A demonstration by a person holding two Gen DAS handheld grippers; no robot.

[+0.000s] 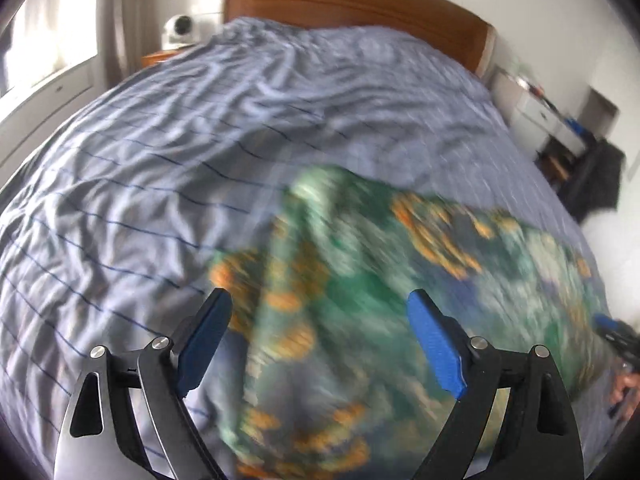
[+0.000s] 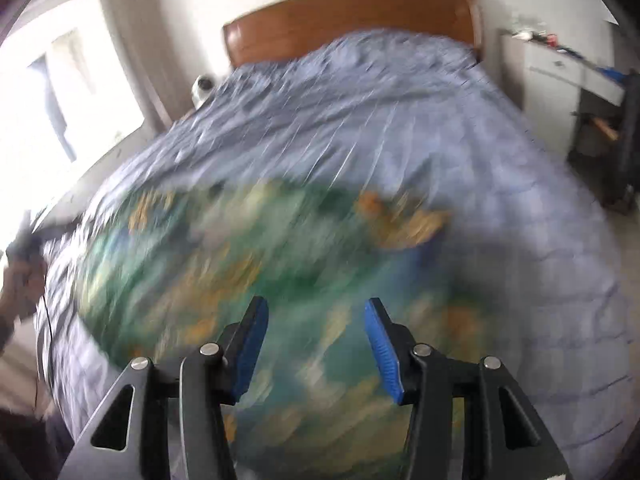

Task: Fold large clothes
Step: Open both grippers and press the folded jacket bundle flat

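A green garment with orange and pale flower print (image 1: 360, 280) lies spread on the blue striped bedcover (image 1: 160, 152); both views are blurred by motion. My left gripper (image 1: 320, 300) hangs above the garment's left part, its blue pads wide apart and nothing between them. In the right wrist view the same garment (image 2: 240, 260) fills the middle. My right gripper (image 2: 316, 306) is above it with a moderate gap between its blue pads, and no cloth is pinched there. The other gripper and a hand (image 1: 624, 364) show at the left wrist view's right edge.
A brown wooden headboard (image 1: 352, 8) closes the far end of the bed. A round white device (image 1: 180, 30) sits on a nightstand at the back left by a bright window. White drawers (image 2: 560, 80) and dark items stand along the bed's right side.
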